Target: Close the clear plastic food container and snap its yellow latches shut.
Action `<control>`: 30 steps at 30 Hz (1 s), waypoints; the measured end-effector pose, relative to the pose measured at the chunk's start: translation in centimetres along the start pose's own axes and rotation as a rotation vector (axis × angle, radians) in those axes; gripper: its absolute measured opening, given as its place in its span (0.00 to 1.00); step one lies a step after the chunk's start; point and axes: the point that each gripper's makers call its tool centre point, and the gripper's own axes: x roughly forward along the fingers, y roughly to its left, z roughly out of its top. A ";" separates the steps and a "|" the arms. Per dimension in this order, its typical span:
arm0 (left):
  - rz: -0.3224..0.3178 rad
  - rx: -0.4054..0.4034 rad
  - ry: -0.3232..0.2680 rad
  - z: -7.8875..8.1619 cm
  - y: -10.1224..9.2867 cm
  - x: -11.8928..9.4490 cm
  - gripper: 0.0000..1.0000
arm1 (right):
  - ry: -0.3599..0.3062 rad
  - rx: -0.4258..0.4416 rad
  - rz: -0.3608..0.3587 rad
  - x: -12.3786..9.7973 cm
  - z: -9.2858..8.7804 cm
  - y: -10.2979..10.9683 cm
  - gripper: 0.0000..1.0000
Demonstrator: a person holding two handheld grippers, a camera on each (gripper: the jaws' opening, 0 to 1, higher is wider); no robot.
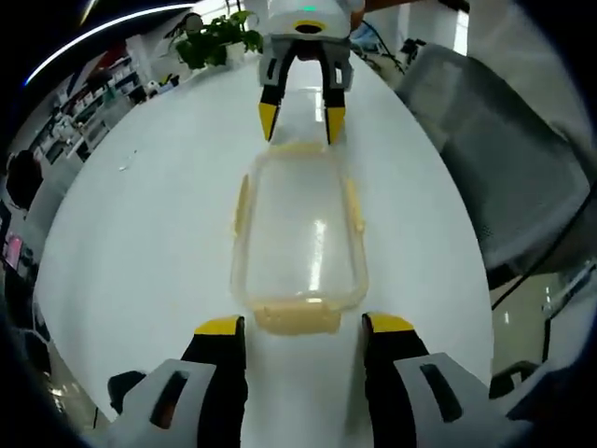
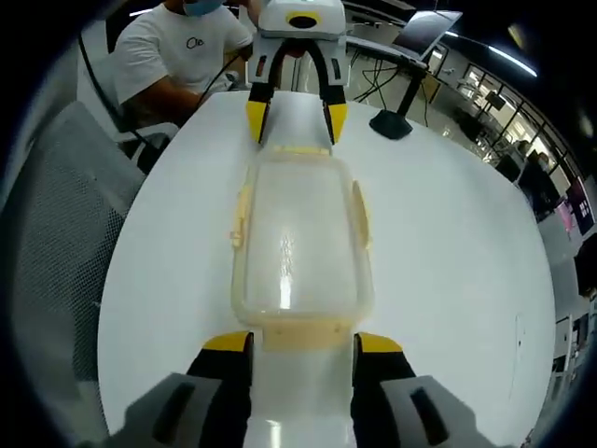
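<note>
Two claws face each other across one clear plastic container (image 1: 298, 233), which lies flat in the middle of the white counter (image 1: 140, 243) with its lid already on top. In the left gripper view, the left claw (image 1: 303, 327) rises from the bottom with its yellow-tipped jaws spread, one on each side of the near end latch (image 1: 297, 319), and I cannot say if the tips touch it. The right claw (image 1: 300, 119) stands at the far end of the box, also spread, with its tips just above the far end latch (image 1: 300, 147). The right gripper view gives the mirror picture: the right claw (image 2: 303, 343) straddles its own end latch (image 2: 303, 333), and the left claw (image 2: 296, 117) waits at the opposite end.

I think the claws are placed like this so that each one takes one short end. Pressing from both ends together would keep the light box from sliding on the smooth counter.

Now the count: one container, one lid, and four yellow latches. Two are on the short ends, and two are on the long sides, the left side latch (image 1: 242, 207) and the right side latch (image 1: 354, 207). Whether any latch is already snapped, the pictures do not show clearly. Beyond the counter I count one potted plant (image 1: 216, 37), one grey mesh chair (image 1: 504, 159), and one person in a white shirt (image 2: 182, 51) sitting at the far edge.
</note>
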 end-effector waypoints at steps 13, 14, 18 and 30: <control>-0.044 0.005 0.024 -0.6 -0.4 1.2 0.44 | 0.029 0.000 0.041 1.0 -0.6 -0.2 0.40; -0.043 0.006 0.026 -0.7 -0.4 1.2 0.43 | 0.033 -0.003 0.054 0.9 -0.7 -0.1 0.39; -0.045 -0.006 0.021 -0.4 -0.5 1.6 0.41 | 0.023 0.010 0.067 1.2 -0.2 -0.2 0.37; -0.040 -0.024 0.016 -0.4 -0.4 1.6 0.39 | 0.021 0.000 0.098 1.2 -0.2 0.0 0.37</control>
